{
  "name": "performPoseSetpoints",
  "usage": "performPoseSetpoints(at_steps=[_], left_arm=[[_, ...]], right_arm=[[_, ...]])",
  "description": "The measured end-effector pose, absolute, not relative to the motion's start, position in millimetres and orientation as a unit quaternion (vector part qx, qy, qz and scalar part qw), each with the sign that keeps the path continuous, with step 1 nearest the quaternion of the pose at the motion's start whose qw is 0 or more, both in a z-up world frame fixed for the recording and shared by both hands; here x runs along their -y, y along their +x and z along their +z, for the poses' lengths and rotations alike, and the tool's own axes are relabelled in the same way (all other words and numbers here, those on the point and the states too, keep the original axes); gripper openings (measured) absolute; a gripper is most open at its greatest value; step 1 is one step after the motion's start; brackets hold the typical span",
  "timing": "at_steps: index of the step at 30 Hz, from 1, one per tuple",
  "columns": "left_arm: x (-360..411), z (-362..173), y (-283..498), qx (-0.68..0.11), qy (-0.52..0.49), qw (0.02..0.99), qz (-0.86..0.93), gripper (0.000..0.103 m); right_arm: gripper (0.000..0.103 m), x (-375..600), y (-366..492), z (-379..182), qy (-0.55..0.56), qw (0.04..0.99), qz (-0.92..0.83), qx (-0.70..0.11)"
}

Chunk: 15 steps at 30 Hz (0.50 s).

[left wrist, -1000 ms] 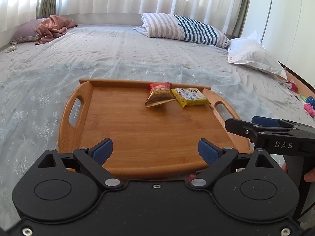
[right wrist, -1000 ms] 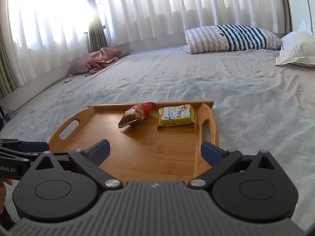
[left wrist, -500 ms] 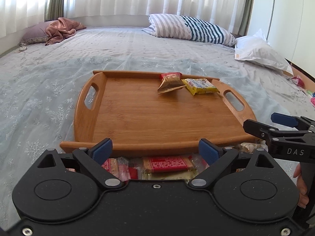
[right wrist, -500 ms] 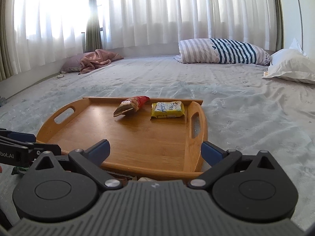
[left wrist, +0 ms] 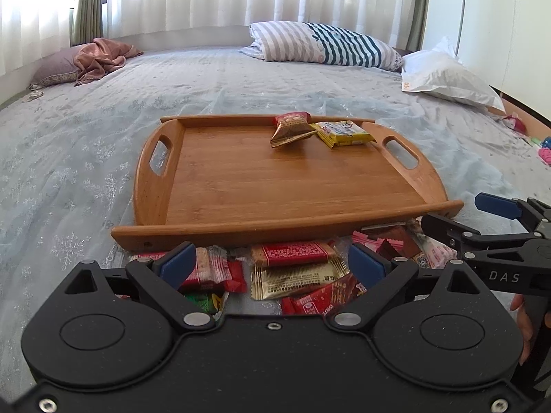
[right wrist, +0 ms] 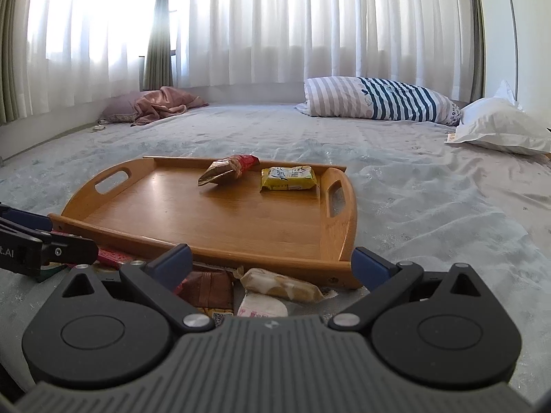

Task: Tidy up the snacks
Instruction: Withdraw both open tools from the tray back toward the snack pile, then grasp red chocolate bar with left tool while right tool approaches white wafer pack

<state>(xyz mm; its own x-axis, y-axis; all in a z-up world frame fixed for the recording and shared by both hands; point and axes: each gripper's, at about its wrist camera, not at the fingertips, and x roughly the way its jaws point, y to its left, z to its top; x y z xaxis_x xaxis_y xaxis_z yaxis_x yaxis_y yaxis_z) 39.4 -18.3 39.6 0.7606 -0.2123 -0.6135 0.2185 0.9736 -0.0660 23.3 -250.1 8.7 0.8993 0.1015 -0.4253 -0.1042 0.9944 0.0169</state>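
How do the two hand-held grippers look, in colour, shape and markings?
Both are black, each with two round discs and blue pads on the fingers. The left gripper has a smooth black body; the right gripper has a ribbed grey body and white letters "DAS" on its side.

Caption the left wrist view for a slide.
Open left hand-held gripper above loose snack packets beside a wooden tray holding two snacks.

White sheer curtains (right wrist: 275, 27) are hanging across the top of the frame, letting in bright daylight. A striped pillow (left wrist: 323, 46) is lying at the upper right, with a white pillow (left wrist: 447, 79) just beside it at the right edge. A crumpled pink cloth (left wrist: 103, 56) is resting on a mauve pillow (left wrist: 55, 69) at the upper left. A pale blue bedspread (left wrist: 86, 137) is covering the bed.
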Motion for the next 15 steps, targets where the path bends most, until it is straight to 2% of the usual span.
performPoseSetpoints(at_steps=[15], left_arm=[[27,37,14,-0.335,-0.017,0.933,-0.133,0.096]], right_arm=[[0.101,246,-7,-5,-0.01,0.979,0.004,-0.204]])
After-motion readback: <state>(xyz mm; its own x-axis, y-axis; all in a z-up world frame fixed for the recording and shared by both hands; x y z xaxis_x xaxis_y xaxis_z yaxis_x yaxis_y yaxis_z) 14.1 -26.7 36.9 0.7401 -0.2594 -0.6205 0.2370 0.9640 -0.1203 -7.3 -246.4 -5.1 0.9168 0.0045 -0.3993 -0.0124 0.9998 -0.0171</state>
